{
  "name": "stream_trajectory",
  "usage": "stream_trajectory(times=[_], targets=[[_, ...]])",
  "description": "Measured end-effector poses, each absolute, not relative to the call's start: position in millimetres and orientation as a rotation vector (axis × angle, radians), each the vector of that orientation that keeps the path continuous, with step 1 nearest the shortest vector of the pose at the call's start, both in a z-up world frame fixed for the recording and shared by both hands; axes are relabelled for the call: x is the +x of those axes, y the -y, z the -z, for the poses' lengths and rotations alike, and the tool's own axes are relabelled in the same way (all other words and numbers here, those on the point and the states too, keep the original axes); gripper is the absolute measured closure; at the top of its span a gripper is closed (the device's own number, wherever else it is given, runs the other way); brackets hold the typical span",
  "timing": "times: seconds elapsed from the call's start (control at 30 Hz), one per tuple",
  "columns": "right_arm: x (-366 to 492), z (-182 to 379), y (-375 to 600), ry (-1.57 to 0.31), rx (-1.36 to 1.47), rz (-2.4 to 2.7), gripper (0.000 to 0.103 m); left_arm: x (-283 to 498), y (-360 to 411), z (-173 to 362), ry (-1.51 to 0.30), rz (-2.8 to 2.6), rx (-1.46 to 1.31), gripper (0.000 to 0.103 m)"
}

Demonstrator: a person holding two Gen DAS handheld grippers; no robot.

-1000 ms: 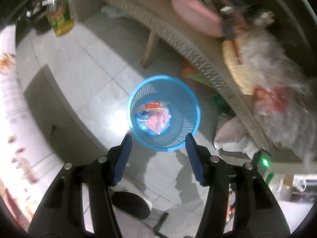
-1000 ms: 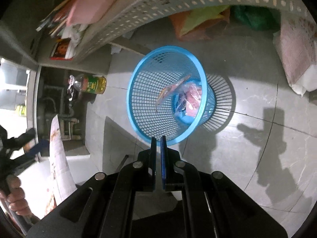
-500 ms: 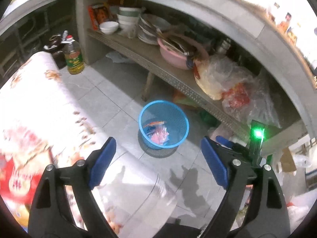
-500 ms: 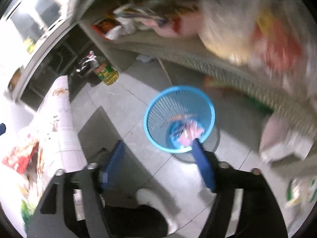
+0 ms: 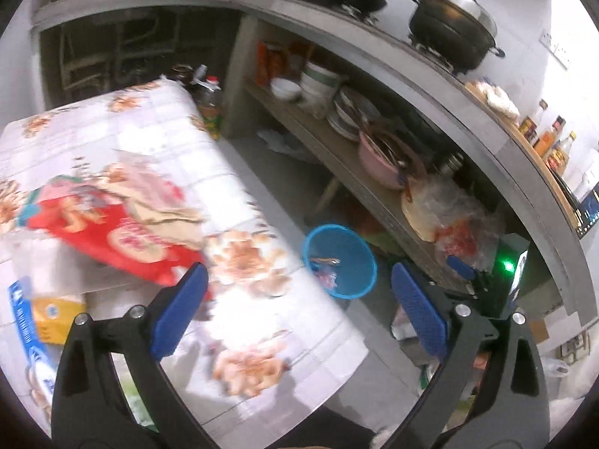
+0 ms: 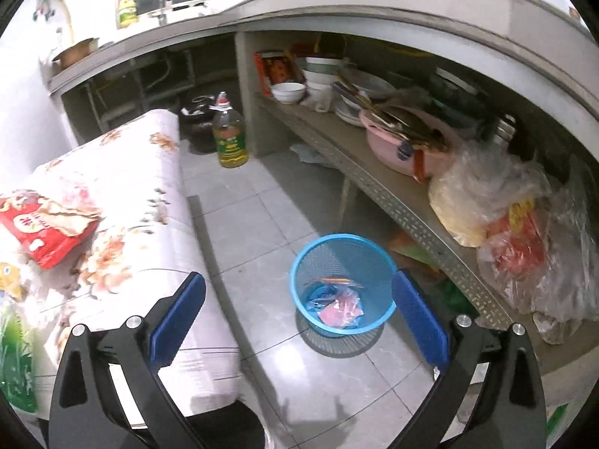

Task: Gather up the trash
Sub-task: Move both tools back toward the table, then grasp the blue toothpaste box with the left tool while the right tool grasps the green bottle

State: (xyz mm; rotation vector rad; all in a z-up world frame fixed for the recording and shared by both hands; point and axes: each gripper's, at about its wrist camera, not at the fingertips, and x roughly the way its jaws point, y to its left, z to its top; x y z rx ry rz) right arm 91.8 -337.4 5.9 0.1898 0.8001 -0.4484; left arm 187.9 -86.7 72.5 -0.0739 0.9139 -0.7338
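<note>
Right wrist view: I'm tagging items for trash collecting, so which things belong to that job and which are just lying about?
Part of the job:
- blue basket on the floor, wrappers inside
- torn red packet on the flowered tablecloth
- right tongs, jaws opening, nothing between them

Lying about:
- oil bottle
- pink basin
- white bowl
- bagged goods on the shelf

A blue mesh basket [image 6: 342,284] is seen on grey floor tiles [image 6: 262,224]; a white cloth [image 5: 243,262] is patterned with orange flowers, and a red packet [image 5: 123,239] lies printed in white.
</note>
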Motion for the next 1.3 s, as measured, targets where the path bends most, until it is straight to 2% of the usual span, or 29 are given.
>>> stream_trajectory(times=[0.2,0.43,0.93,1.3], targets=[[94.4,-23.0,301.0,-0.742,0.082,0.433,0.006,178.0,33.6,-74.9,-0.875,0.756,-0.208,0.008],[89.0,-26.5,286.0,-0.652,0.184,0.232,0.006,161.9,-44.1,-78.8,-0.746,0.636,-0.308,0.008],[128.8,7.7,213.2,-0.848,0.44,-0.212,0.006,112.3,-116.1,-35.4,-0.726,0.347,-0.183,0.009],[173.5,27.1,107.6,-1.009,0.499,-0.45,0.006,139.4,-134.2,8.2,-0.848,0.165,-0.133,0.01]])
